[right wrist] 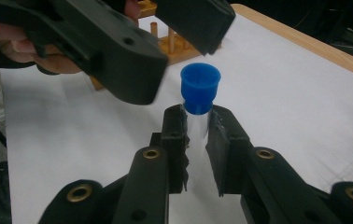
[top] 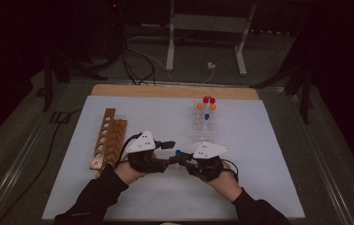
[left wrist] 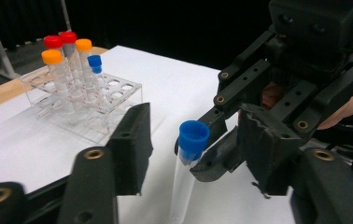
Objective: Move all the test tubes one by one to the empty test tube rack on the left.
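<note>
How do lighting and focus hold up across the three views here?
High view: dim, dark surroundings, lit white table. Left gripper view: blue-capped tube fairly sharp, near jaws soft, clear rack readable. Right gripper view: left gripper blurred close up, wooden rack out of focus.

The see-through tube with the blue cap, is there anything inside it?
The tube looks clear and empty below its blue cap. The right gripper clamps its middle, so that stretch is hidden.

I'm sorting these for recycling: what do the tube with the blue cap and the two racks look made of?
The tube looks like clear plastic, since the table shows through it; glass is possible. Its blue cap looks like matte moulded plastic. The far rack is transparent, probably acrylic. The other rack shows brown grain, likely wood.
</note>
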Available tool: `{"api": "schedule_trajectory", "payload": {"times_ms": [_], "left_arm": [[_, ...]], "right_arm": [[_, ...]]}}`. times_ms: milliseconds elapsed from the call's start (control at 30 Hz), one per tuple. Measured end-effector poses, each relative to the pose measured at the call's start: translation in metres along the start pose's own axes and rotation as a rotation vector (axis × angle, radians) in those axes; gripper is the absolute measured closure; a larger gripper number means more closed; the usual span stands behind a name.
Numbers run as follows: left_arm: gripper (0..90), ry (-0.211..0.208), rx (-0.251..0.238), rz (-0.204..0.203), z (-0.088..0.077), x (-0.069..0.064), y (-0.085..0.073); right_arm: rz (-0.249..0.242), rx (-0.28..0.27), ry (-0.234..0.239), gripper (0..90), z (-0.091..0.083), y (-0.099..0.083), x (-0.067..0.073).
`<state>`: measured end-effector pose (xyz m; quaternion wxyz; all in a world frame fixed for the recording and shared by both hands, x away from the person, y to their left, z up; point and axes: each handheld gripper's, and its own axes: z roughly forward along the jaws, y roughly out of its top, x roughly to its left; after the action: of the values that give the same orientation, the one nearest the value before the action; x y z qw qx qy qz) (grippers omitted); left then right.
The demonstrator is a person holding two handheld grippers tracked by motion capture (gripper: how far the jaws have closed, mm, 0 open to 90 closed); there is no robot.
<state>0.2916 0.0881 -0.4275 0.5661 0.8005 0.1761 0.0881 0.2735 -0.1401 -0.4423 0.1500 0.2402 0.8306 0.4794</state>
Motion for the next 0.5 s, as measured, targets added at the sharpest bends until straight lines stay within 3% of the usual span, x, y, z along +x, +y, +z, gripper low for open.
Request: {"api": "schedule_trajectory", "payload": {"times_ms": [400,500], "left_arm": [[64.9,-0.007,0.037,0.009,0.0077,0.0017,-0.0034],[72.5,-0.015,0.039,0.005,0.0086,0.003,-0.0036]], "right_arm": [[0.0,0.006,0.007,77.2,0.0012,-0.001,0.0],[-0.003,0.005,0.008,77.2,0.001,-0.0006,0.0009]]}}
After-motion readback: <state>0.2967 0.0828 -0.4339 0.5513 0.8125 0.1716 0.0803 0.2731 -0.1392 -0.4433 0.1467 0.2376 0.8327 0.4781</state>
